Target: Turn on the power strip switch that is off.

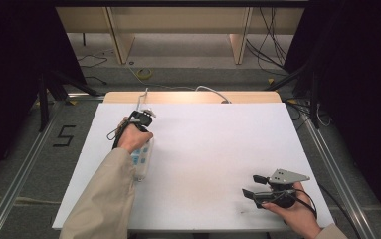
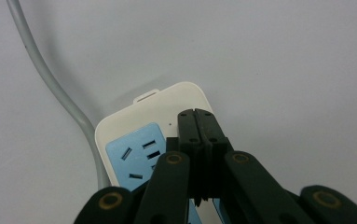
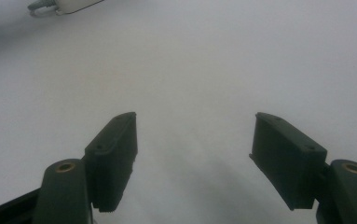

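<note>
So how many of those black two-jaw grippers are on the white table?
2. The left gripper sits at the table's far left, its jaws shut over the white-and-blue power strip. The right gripper rests near the front right, jaws open on nothing.

From my remote seat the high view is bright in the middle only: white table well lit from overhead, slight warm glare along its far wooden edge, surroundings left and right nearly black. Pic is soft, low res. Left gripper view: even grey light, power strip reasonably sharp, near black linkage blurred, faint shadow beside the cord. Right gripper view: dim, hazy, grainy; soft shadow under the jaws, top-left corner out of focus.
</note>
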Demonstrator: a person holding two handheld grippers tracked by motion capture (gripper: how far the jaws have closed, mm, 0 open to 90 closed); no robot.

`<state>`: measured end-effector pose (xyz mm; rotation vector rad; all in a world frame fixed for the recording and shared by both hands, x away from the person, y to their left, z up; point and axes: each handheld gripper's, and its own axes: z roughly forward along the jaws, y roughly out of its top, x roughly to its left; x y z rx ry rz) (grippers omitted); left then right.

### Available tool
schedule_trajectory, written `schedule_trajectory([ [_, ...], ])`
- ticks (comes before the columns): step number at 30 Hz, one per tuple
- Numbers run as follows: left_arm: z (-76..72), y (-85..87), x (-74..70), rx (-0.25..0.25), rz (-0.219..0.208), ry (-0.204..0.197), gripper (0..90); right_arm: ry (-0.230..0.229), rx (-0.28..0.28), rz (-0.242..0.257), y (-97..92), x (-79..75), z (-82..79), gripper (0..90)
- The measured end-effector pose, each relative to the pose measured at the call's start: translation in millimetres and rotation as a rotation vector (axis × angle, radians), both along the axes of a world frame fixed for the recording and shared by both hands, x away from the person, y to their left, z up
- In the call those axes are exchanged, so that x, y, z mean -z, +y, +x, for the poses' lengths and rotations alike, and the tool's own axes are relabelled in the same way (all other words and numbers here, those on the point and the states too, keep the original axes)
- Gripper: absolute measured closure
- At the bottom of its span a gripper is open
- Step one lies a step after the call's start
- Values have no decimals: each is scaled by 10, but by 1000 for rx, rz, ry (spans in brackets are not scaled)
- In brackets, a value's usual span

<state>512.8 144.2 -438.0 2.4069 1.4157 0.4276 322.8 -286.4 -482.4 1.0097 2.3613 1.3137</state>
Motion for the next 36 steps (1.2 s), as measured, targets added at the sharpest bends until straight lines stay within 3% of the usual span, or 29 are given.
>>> schedule_trajectory([
  [13, 4, -38, 4, -5, 19, 2, 899, 0, -1, -1, 1, 1, 1, 318],
  [21, 7, -81, 1, 21, 66, 6, 900, -1, -3, 0, 3, 1, 0, 318],
  [36, 7, -94, 19, 14, 70, 11, 900, -1, -8, -1, 16, 0, -6, 318],
])
